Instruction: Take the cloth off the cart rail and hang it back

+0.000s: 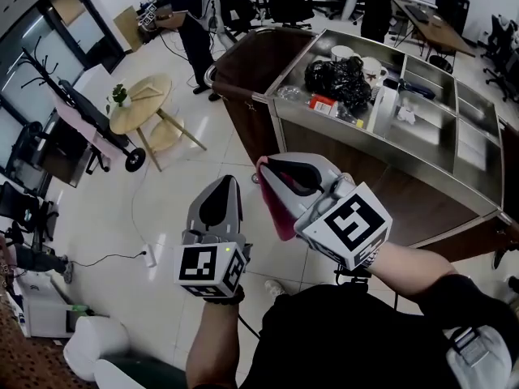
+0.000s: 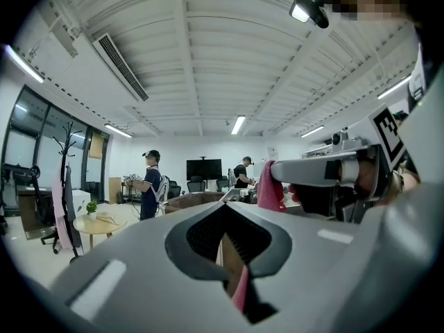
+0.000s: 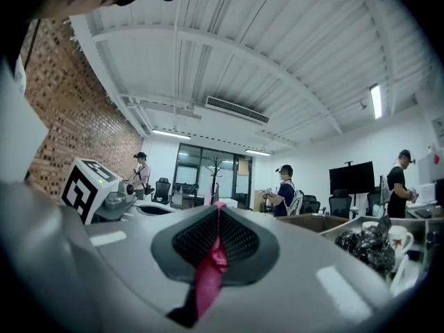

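The right tool (image 1: 272,168) is clamping the pink cloth (image 1: 277,213) with its jaws pressed tight together. In the right gripper view the fabric (image 3: 208,276) is running as a thin strip down the seam between the pads of that tool (image 3: 217,210). From the head view, the cloth is hanging below the right tool in a loose fold, in the air and apart from the cart (image 1: 405,189), which is standing just beyond it. The left tool (image 1: 222,189) is hovering just beside the right one, pointing the same way. Its own view is showing the jaws (image 2: 225,220) nearly together, with a sliver of pink pinched low in the slit. A black bag (image 1: 340,79) is lying in the cart's top tray, and a person (image 1: 190,23) is standing past the cart's far end.
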Tool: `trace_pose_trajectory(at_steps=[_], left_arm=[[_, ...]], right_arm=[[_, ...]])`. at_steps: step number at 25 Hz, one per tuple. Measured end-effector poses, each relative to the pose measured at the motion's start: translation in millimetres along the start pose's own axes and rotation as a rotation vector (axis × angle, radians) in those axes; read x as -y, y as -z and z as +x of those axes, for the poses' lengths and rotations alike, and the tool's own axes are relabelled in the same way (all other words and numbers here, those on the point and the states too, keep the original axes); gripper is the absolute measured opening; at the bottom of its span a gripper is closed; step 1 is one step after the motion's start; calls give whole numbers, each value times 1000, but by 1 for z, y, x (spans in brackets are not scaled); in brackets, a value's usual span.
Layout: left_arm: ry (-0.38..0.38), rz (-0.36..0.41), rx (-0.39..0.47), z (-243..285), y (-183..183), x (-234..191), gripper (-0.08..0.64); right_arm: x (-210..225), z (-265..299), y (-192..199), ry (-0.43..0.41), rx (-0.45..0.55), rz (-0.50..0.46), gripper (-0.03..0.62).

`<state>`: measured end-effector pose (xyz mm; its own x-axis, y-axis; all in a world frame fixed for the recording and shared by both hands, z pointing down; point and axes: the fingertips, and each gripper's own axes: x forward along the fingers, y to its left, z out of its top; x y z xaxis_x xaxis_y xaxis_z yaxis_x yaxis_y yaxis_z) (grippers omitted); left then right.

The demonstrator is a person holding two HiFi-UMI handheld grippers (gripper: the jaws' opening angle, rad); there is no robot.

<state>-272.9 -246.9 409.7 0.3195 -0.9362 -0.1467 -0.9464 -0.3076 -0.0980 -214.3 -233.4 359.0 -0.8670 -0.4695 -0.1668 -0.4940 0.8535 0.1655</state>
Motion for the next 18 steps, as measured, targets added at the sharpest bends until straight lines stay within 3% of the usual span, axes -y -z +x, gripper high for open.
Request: trace_pose_trajectory(at_steps=[8, 18], left_arm=[[81, 4, 13, 0, -15, -94, 3], [149, -27, 15, -13, -37, -206, 3]], right_arm=[[-24, 94, -6, 71, -34, 23, 5], [-41, 208, -42, 164, -28, -38, 5]])
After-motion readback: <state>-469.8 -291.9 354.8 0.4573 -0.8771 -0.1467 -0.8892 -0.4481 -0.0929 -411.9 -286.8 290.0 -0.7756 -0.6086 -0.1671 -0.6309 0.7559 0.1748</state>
